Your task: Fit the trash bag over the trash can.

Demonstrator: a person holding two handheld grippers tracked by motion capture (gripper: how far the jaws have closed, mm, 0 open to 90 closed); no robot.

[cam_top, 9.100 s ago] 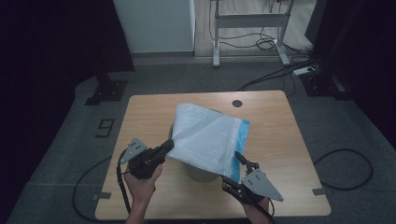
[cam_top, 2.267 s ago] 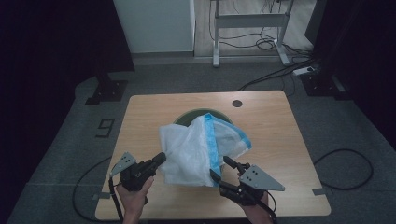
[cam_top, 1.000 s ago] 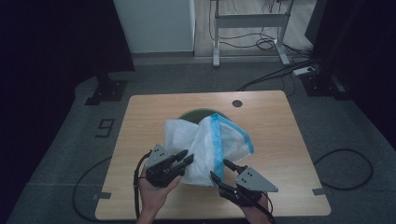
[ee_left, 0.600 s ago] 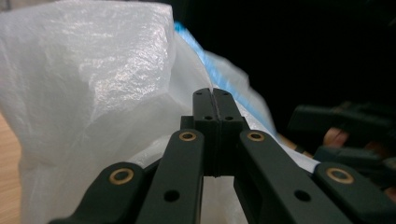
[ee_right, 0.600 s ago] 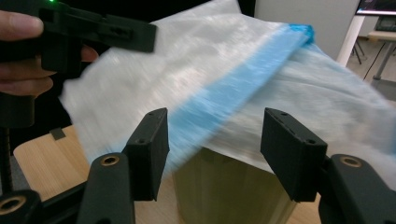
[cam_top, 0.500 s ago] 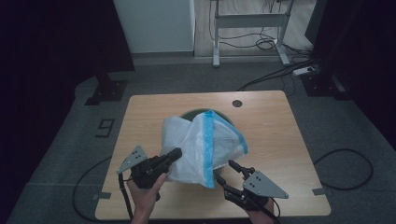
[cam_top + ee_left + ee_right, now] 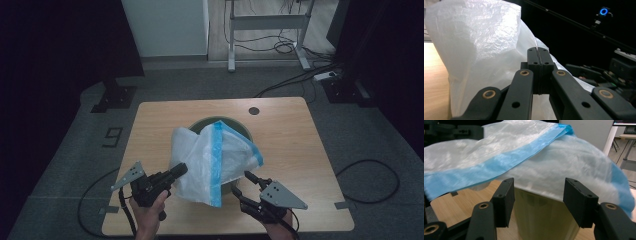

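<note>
A thin white plastic bag [image 7: 210, 162] with a blue band along its edge lies draped over a round green bin [image 7: 235, 127]. The bin stands near the middle of the wooden surface [image 7: 290, 135]. From high up, the back rim of the bin peeks out behind the bag, and the bag hangs down over the front of the bin, toward the person.

The left tool [image 7: 177, 170] is at the left side of the bag, down low. Its jaws are pressed together, and in the left gripper view [image 7: 539, 58] the tips sit right against the crinkly white plastic. I cannot tell if a bit of the bag is caught between them. A hand [image 7: 150, 212] holds this tool from below.

The right tool [image 7: 245, 184] is at the front right of the bin, just beside the hanging bag. Its jaws are spread wide apart. In the right gripper view [image 7: 537, 192] the two jaws stand on each side of the green bin wall [image 7: 544, 217], and the bag [image 7: 564, 162] lies just above their tips. The blue band [image 7: 496, 161] runs across the top of the bag there. The jaws hold nothing.

A small dark round hole [image 7: 254, 110] sits in the surface behind the bin.
</note>
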